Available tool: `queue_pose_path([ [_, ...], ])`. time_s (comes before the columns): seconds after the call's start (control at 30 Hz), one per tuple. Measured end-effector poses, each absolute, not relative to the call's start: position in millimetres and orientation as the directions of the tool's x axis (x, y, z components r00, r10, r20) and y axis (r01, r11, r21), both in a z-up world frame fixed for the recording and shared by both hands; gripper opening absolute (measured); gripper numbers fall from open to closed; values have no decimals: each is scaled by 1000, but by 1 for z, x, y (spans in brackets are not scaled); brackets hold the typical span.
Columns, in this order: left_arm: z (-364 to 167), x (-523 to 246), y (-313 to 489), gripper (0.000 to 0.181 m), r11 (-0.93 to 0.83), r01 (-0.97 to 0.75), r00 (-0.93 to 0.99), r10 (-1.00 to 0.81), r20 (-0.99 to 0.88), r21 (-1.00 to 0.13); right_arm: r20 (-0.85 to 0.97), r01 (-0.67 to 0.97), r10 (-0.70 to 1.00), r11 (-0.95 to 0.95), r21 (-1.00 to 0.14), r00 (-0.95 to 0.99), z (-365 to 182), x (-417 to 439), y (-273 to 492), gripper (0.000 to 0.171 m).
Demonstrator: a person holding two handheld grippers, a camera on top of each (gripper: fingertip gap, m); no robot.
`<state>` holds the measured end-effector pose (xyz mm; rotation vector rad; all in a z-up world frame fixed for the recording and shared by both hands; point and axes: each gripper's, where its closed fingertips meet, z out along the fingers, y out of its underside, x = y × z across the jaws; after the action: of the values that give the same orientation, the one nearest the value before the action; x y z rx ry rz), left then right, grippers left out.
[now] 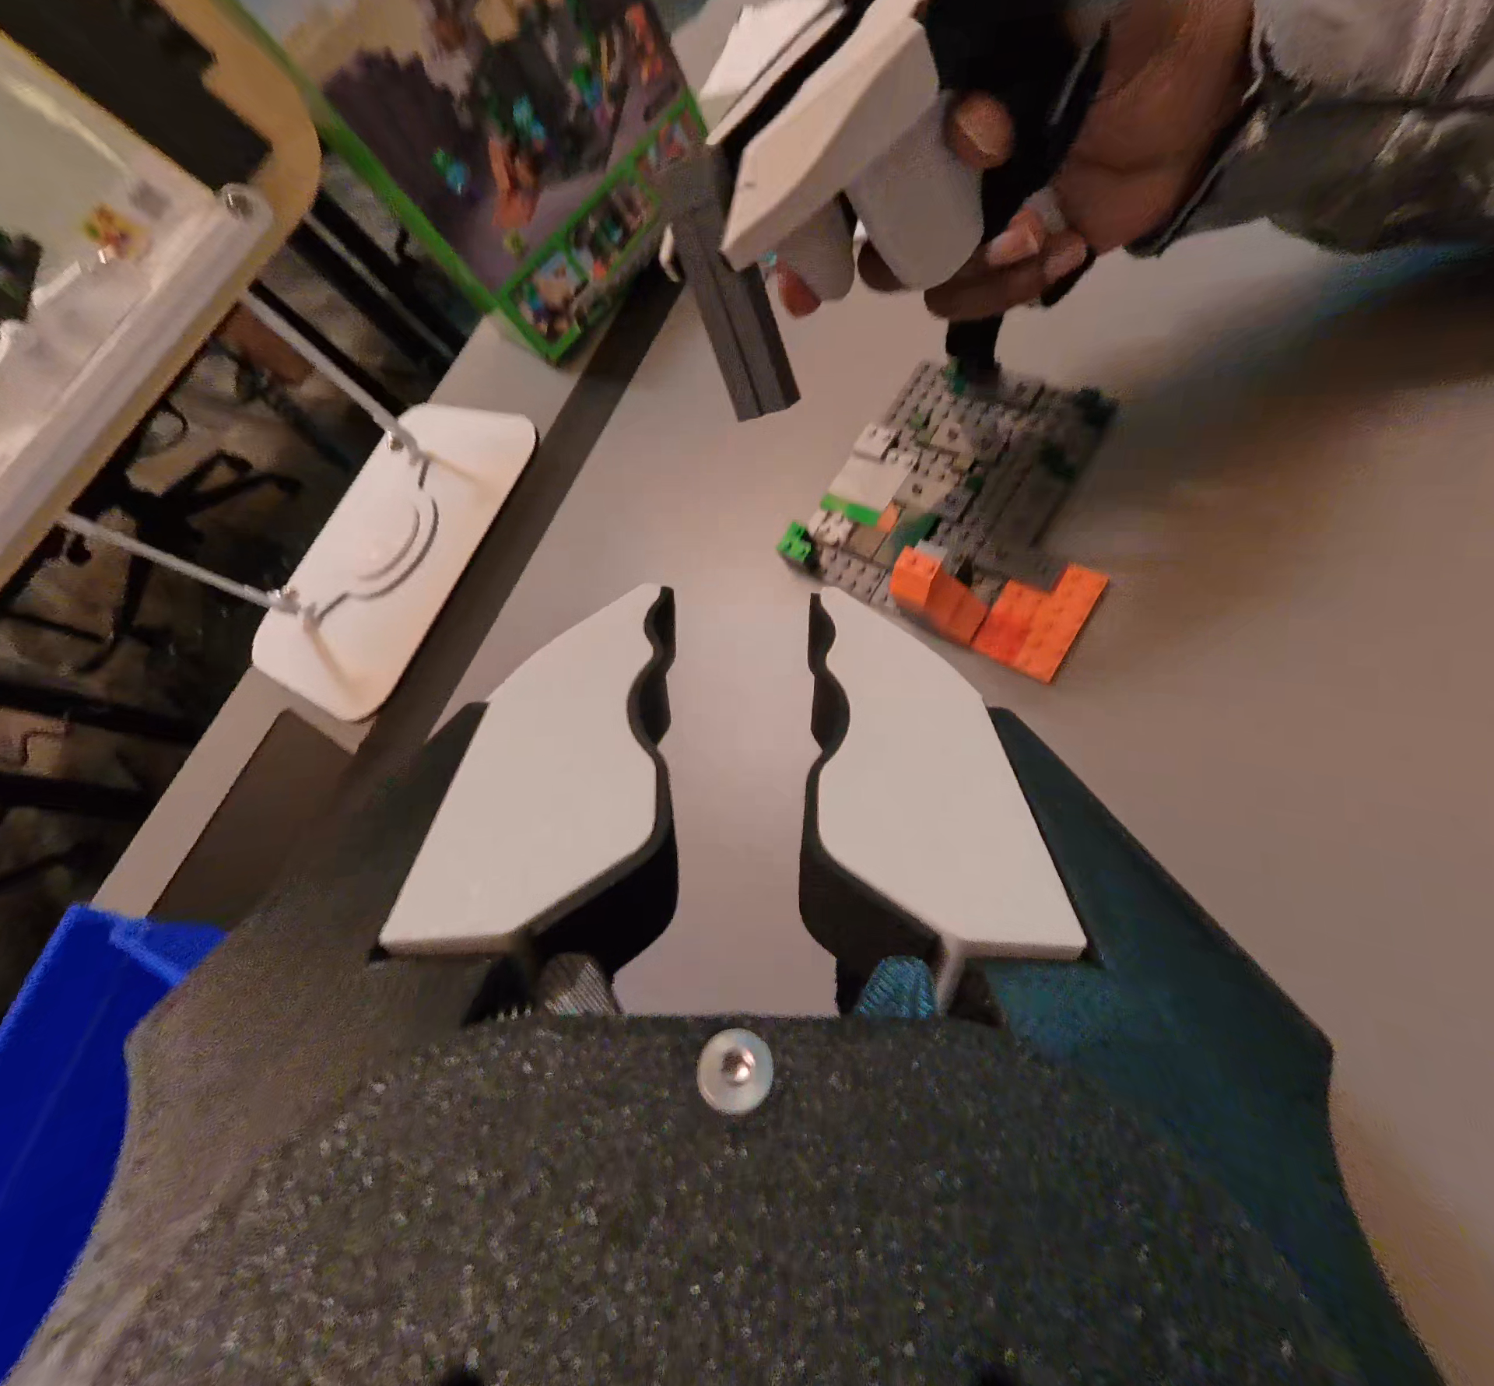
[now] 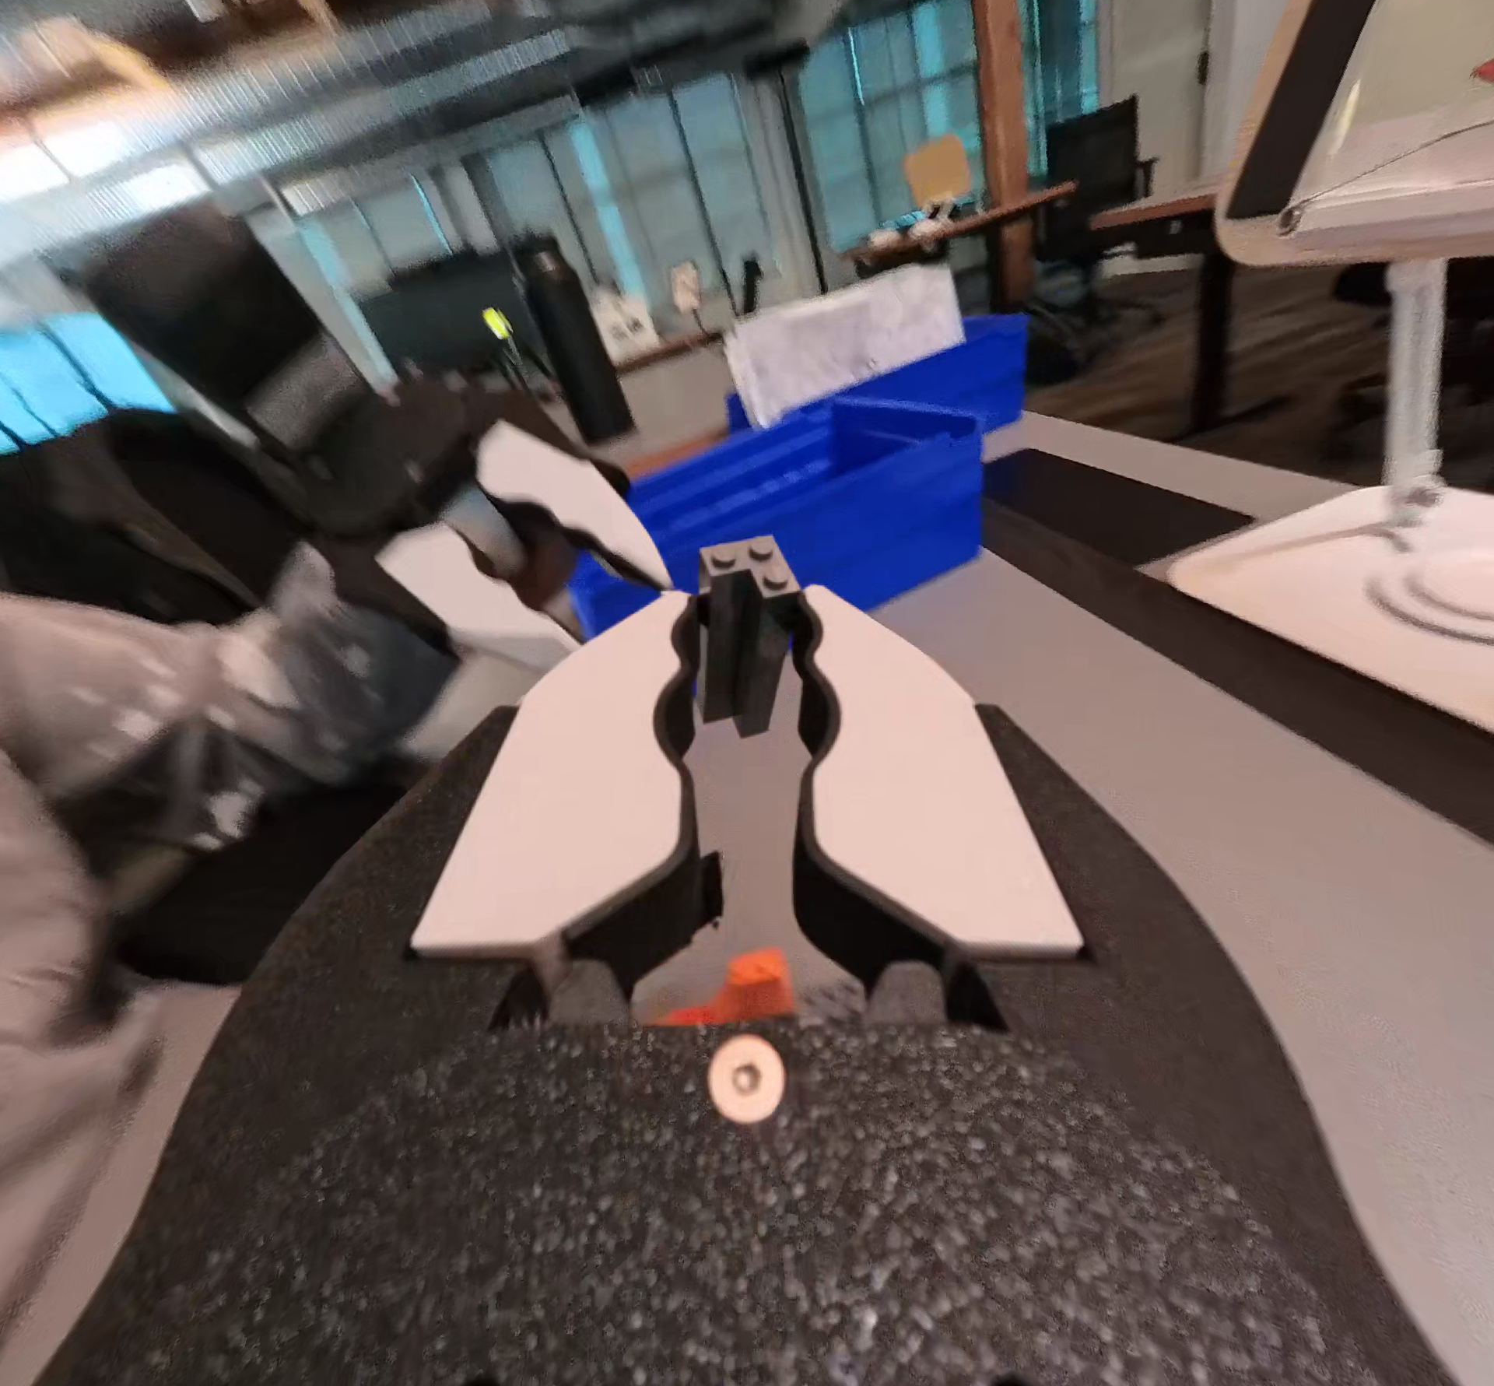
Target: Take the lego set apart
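The lego set is a grey studded base with orange bricks at its near edge and green bits, lying on the grey table. My left gripper is open and empty, low over the table, to the near left of the set. My right gripper is shut on a long dark grey lego piece with a studded plate at its end. In the left wrist view the right gripper, held in a hand, holds that piece in the air above and left of the set.
A lego box stands at the table's far left. A white stand base sits on the left edge. Blue bins lie ahead of the right gripper, one also showing beside the left gripper. A black bottle stands behind them. Across from one pair of fingers to the other is roughly 8 cm.
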<state>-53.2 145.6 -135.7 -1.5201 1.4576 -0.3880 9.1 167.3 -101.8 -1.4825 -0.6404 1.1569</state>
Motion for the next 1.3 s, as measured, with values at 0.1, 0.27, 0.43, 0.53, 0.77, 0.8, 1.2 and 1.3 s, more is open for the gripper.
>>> queue_pose_path([
  [0.1,-128,-35,137,31,220,-506,247,-889,-385,-834,-420,-325,865,-328,-887,273,-83,11,157,21],
  [0.27,-114,-13,119,32,211,-326,270,-913,-305,-921,-482,-414,864,-389,-823,146,-69,4,136,21],
  [0.43,-106,-5,95,32,100,-189,172,-976,-133,-977,-447,-412,889,-371,-832,102,-78,-1,115,21],
  [0.53,-108,-3,89,24,24,-173,121,-992,-46,-985,-400,-362,911,-341,-868,100,-89,-5,105,21],
  [0.77,-130,-4,86,17,48,-235,97,-993,-73,-971,-256,-218,948,-213,-952,189,-106,-8,95,19],
  [0.8,-131,-4,86,17,29,-224,93,-994,-51,-974,-250,-220,949,-206,-953,192,-106,-8,94,19],
  [1.2,-142,-4,78,17,5,-229,14,-1000,-9,-973,-209,-111,965,-193,-975,161,-115,-17,84,21],
  [1.3,-148,-4,73,17,3,-245,-18,-1000,2,-970,-144,-2,973,-146,-989,182,-118,-18,80,29],
])
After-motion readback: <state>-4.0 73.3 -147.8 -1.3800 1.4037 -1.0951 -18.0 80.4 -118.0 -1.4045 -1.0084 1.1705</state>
